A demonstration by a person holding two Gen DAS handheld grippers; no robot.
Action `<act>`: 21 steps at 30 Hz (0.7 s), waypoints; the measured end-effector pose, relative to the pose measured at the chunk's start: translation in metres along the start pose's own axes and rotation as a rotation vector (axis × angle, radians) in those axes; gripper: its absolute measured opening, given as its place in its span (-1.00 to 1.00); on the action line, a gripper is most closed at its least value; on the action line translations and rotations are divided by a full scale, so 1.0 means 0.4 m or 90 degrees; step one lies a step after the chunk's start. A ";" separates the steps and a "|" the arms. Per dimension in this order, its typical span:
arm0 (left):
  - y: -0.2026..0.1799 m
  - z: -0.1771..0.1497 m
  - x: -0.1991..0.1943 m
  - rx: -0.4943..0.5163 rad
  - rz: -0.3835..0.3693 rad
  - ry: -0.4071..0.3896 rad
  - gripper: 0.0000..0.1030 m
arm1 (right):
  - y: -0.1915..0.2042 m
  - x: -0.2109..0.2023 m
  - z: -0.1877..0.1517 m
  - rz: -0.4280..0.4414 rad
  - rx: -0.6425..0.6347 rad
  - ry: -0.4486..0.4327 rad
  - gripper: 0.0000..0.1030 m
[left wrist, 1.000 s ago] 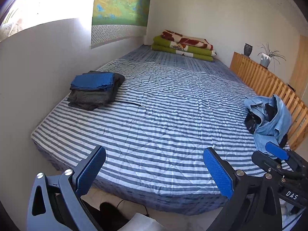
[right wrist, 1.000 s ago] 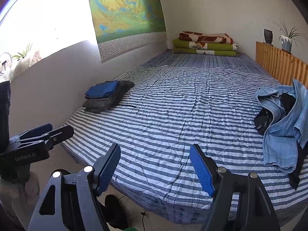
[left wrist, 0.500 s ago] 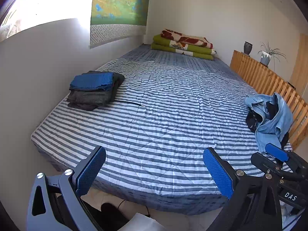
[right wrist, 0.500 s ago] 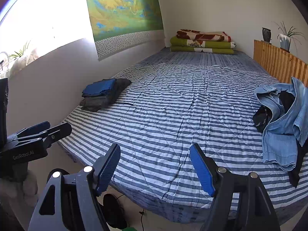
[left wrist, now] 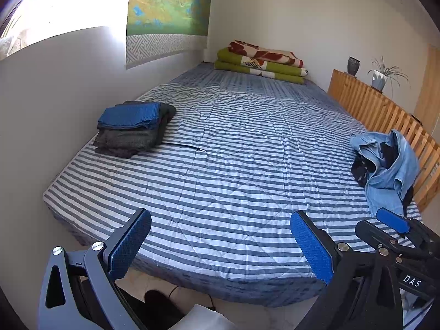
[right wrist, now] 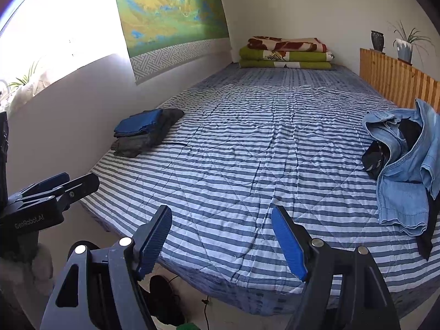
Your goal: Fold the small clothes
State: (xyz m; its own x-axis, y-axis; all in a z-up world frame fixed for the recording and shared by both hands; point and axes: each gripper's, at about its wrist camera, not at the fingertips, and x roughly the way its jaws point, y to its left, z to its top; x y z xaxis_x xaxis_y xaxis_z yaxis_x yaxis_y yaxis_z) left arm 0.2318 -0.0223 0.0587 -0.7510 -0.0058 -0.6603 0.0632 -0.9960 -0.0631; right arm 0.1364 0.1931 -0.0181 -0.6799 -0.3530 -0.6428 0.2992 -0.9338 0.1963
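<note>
Denim pile (right wrist: 404, 165) cut off by frame edge; dark garment partly hidden underneath.

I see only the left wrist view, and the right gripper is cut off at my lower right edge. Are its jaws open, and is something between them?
Observer: Open. In the right wrist view the right gripper has its jaws wide apart, with only the striped bed cover showing between them.
Operator: That gripper also hides the lower end of the denim pile from me. What lies there?
Observer: A dark cloth comes out from under the denim and trails toward the near edge of the bed.
Operator: My window is only white glare. Does anything stand there?
Observer: Green plant leaves show at the window's lower edge.
</note>
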 end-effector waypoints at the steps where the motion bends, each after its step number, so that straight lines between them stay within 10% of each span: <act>1: 0.000 0.000 0.001 0.000 0.000 0.000 0.99 | -0.002 0.001 0.000 0.001 0.001 0.001 0.39; 21: -0.002 -0.005 0.009 0.005 -0.001 0.005 0.99 | 0.005 0.007 -0.010 0.004 0.009 0.006 0.39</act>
State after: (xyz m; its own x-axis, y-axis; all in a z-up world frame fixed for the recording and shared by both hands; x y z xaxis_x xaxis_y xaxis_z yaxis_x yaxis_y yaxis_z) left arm 0.2304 -0.0213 0.0549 -0.7463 -0.0040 -0.6656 0.0572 -0.9967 -0.0582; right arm 0.1377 0.1905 -0.0225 -0.6710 -0.3585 -0.6490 0.2942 -0.9322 0.2108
